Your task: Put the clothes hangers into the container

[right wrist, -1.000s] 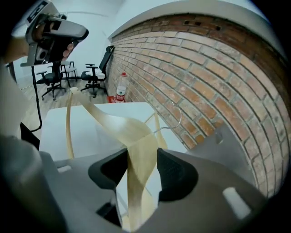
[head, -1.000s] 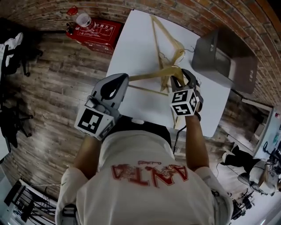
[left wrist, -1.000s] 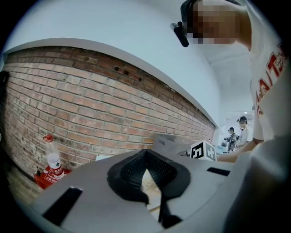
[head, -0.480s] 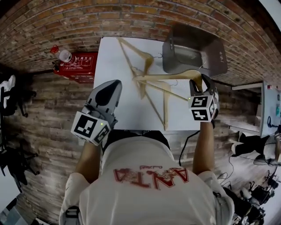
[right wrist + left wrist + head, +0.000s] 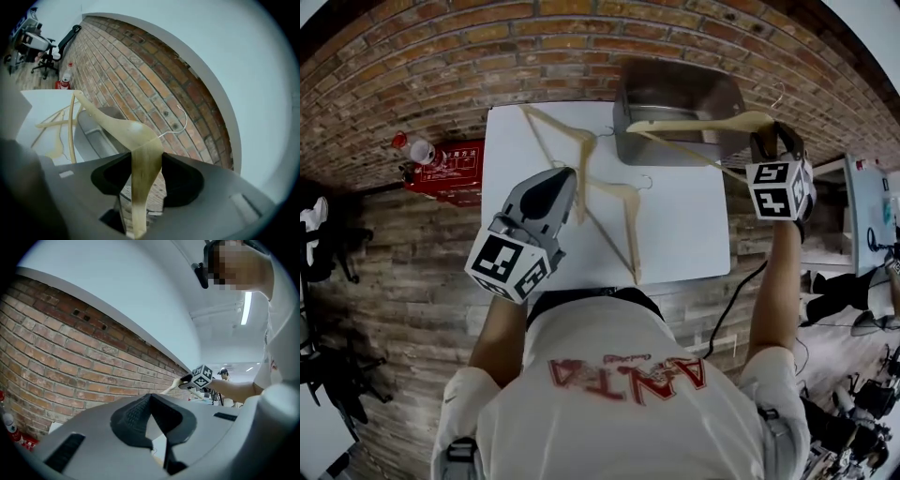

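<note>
Now that right claw [image 5: 766, 141], clamped on wooden hanger [image 5: 703, 123], has swung up off table [image 5: 694, 220], hanger hangs over container [image 5: 675, 86] at far right corner: drop looks next. Left claw [image 5: 561, 178] closed, empty; other hangers [image 5: 630, 225] remain mid-table.

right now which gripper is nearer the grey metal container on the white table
Right. The right gripper, just off the container's right end, holds a wooden hanger over it; the left gripper hovers over the table's left side.
</note>
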`<state>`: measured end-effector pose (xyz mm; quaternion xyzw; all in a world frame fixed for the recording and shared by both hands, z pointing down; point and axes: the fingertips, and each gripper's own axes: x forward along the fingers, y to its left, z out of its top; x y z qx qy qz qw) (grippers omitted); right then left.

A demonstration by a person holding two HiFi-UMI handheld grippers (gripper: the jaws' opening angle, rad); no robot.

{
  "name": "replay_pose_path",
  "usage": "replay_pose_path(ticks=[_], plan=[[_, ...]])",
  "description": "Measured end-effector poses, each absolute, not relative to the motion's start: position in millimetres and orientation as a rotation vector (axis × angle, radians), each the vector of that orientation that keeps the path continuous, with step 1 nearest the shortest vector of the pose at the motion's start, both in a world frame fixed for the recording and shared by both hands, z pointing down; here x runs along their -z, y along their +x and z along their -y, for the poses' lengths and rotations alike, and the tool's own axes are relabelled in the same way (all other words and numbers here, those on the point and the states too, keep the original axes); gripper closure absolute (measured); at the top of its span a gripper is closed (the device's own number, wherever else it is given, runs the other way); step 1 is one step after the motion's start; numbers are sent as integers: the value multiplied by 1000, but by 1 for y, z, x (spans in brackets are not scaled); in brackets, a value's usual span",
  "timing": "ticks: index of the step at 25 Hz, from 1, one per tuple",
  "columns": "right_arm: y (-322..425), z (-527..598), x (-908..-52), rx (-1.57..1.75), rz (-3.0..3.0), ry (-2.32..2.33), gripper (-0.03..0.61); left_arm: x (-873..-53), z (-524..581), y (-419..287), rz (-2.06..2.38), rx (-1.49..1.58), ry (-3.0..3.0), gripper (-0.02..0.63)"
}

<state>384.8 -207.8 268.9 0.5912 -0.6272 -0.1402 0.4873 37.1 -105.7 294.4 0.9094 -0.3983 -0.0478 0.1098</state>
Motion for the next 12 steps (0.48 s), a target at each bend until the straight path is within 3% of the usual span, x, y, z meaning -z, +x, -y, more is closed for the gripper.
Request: replay_pose_path(ticks=[6, 12], plan=[[424, 265, -248, 438, 1394, 1370, 382, -295, 102, 54, 1177, 125, 2666, 604], [406, 327, -285, 593, 1306, 1159, 382, -305, 102, 47, 1298, 102, 2593, 604]])
